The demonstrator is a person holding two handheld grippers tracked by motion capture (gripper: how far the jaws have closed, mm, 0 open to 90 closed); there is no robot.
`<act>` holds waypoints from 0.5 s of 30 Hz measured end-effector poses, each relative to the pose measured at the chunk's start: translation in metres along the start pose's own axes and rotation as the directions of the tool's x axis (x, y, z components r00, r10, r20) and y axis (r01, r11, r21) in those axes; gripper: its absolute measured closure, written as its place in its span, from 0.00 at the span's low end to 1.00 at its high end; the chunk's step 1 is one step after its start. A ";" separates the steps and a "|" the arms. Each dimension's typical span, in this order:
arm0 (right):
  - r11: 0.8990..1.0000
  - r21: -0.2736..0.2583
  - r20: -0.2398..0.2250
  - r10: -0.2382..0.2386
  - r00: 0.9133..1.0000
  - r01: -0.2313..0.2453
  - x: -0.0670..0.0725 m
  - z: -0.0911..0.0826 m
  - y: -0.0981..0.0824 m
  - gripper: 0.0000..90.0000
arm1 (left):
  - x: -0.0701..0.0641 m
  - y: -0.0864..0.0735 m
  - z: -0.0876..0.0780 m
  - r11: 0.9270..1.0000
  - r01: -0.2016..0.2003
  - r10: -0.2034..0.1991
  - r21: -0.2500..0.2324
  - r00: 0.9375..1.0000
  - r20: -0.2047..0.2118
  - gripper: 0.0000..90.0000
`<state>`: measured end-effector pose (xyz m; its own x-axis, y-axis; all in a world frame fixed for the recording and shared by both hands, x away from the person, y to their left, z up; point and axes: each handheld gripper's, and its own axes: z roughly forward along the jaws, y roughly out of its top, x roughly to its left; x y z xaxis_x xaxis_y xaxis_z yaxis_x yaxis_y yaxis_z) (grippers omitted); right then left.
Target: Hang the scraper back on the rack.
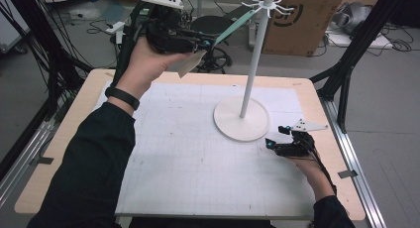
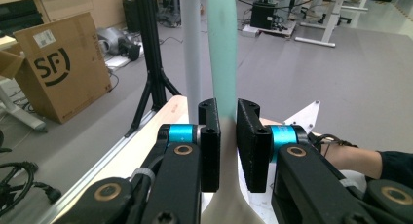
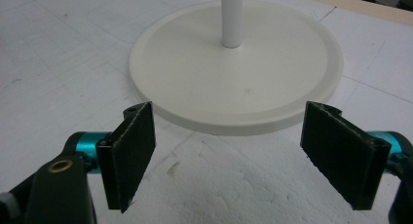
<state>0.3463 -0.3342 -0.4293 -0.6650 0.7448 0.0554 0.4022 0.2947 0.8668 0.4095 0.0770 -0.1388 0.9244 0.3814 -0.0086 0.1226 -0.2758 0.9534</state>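
A: Report the condition of the left tool [image 1: 210,43].

B: It is raised above the far left of the bench [image 1: 69,134], and its jaws are clenched on a flat teal and cream spatula [image 1: 233,27]. In the left gripper view the teal handle [image 2: 222,53] passes up between the two black pads [image 2: 210,146], which press on it from both sides.

A: Where does the spatula lie?

B: It slants from the left tool up to the hook ring [image 1: 267,2] at the top of the white stand [image 1: 255,59]. Its cream blade hangs below the jaws, close to the left hand [image 1: 148,64]. Whether its far end is on a hook cannot be told.

A: And the right tool [image 1: 277,138]?

B: Released. It rests low over the white mat [image 1: 198,158], just beside the round base [image 3: 243,73] of the stand. In the right gripper view the jaws stand wide apart with nothing between them, and the pole [image 3: 231,19] rises from the middle of the base.
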 end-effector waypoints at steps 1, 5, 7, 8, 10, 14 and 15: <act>1.000 0.001 0.000 0.002 1.000 -0.002 0.000 0.000 0.000 0.22 | 0.000 0.000 0.000 1.000 -0.001 0.001 0.002 1.000 -0.003 0.89; 1.000 0.004 -0.004 0.000 1.000 0.000 0.000 0.000 0.000 0.22 | 0.000 -0.001 0.005 1.000 -0.003 0.004 0.010 1.000 -0.008 0.89; 1.000 0.003 -0.004 -0.001 1.000 0.001 0.000 0.000 0.000 0.22 | 0.000 -0.001 0.006 1.000 -0.005 0.006 0.015 1.000 -0.010 0.89; 1.000 0.003 -0.003 0.000 1.000 0.000 0.000 0.000 0.000 0.22 | 0.000 -0.002 0.007 1.000 -0.005 0.005 0.015 1.000 -0.007 0.89; 1.000 0.001 -0.001 -0.002 1.000 0.002 0.000 0.000 0.000 0.22 | 0.000 -0.002 0.009 1.000 -0.008 0.008 0.021 1.000 -0.008 0.89; 1.000 0.002 -0.002 -0.001 1.000 0.001 0.000 0.000 0.000 0.22 | 0.000 -0.003 0.012 1.000 -0.008 0.009 0.029 1.000 -0.009 0.89; 1.000 0.005 -0.005 0.002 1.000 -0.002 0.000 0.000 0.000 0.22 | 0.000 -0.003 0.013 0.999 -0.011 0.011 0.033 1.000 -0.011 0.89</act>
<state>0.3462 -0.3340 -0.4294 -0.6675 0.7422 0.0593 0.4061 0.2963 0.8645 0.4139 0.0663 -0.1455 0.9218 0.3877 0.0052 0.1247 -0.3090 0.9428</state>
